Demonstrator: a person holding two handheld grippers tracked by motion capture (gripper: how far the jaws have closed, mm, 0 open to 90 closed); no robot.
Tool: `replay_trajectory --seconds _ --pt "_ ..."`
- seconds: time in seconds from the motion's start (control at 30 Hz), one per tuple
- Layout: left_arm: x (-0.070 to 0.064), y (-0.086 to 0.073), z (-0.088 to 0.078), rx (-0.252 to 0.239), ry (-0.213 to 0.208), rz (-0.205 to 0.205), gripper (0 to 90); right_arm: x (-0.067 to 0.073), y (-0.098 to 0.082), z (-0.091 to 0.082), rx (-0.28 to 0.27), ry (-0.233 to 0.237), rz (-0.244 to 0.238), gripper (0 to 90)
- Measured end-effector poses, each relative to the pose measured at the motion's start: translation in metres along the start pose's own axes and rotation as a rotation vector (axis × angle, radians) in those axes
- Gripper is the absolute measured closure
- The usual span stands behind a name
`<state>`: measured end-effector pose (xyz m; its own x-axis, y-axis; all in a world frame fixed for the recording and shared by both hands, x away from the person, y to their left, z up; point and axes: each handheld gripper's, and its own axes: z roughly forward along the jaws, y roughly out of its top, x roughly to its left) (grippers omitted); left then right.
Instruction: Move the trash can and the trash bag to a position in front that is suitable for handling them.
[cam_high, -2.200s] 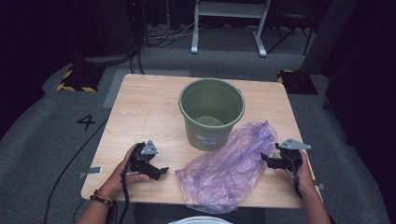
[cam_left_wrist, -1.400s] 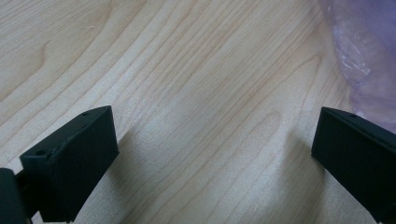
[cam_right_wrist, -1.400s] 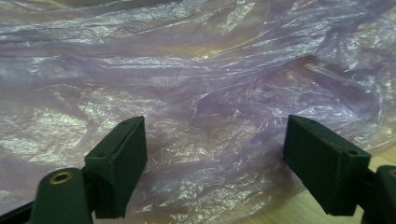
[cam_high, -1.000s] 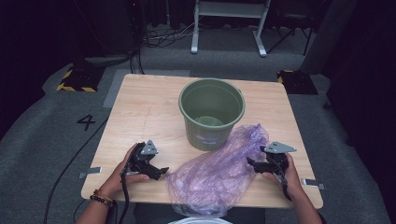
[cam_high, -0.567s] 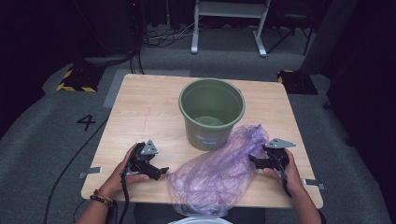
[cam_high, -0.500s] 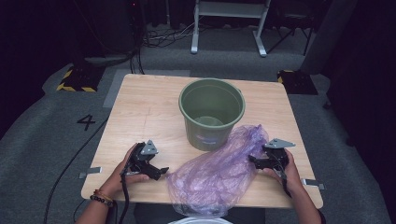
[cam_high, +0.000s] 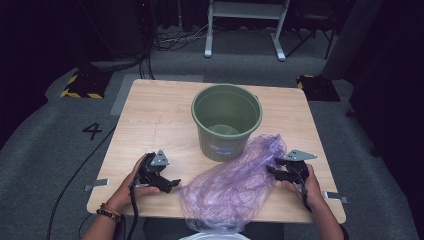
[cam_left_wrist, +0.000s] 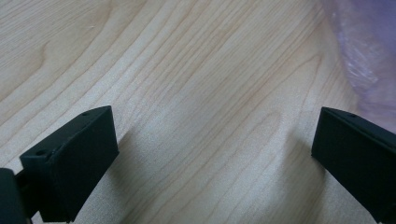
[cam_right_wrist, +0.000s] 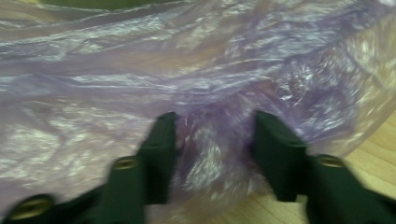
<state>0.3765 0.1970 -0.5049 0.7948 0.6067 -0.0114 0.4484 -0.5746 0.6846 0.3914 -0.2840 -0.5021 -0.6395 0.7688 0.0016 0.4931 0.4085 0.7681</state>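
1. Near edge of the worktop (cam_high: 150, 120): a rounded white object (cam_high: 209, 236) just shows at the bottom of the high view, below the worktop's front edge; what it is cannot be told.
2. Left claw (cam_high: 170, 184) rests low on the front left of the worktop, held in the person's left hand (cam_high: 131, 186), a beaded band at the wrist. The left gripper view has its two black jaws spread wide with bare wood between them. Released, grasping nothing. The purple film sits off at that view's upper right edge, apart from the jaws.
3. Purple plastic bag (cam_high: 235, 181): crumpled, translucent, lying front centre of the worktop. Its near end hangs over the front edge; its far end reaches up beside the bucket's foot.
4. Right claw (cam_high: 270, 171) at the bag's right side, in the person's right hand (cam_high: 306, 186). Its jaws have just been closing. The right gripper view shows a bunched fold of the bag (cam_right_wrist: 210, 154) between them, jaws partway in, the picture blurred; whether the pads press the film yet cannot be told.
5. Green bucket (cam_high: 227, 120): upright at mid worktop, behind the bag, open top, a label on its near wall.
6. Far: grey carpeted floor with a painted 4 (cam_high: 93, 131) at left, cables, a white metal stand (cam_high: 245, 25) at the back.
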Motion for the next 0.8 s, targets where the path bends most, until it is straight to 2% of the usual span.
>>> replay_trajectory --seconds 0.1,0.3,0.57,0.8 --pt "0.0001 0.0000 -0.0001 0.000 0.000 0.001 0.1 -0.0005 0.0000 -0.0003 -0.006 0.008 0.001 69.8" --pt "0.0003 0.0001 0.0001 -0.001 -0.002 0.002 0.1 -0.0010 0.0002 -0.0001 -0.009 0.003 0.006 81.1" --pt "0.0003 0.0001 0.0001 0.000 -0.002 0.002 0.1 -0.0027 0.0004 0.0000 -0.007 -0.001 0.022 86.8" --pt "0.0003 0.0001 0.0001 0.000 -0.003 0.003 0.1 -0.0023 0.0003 -0.0003 -0.009 -0.008 0.019 88.1"
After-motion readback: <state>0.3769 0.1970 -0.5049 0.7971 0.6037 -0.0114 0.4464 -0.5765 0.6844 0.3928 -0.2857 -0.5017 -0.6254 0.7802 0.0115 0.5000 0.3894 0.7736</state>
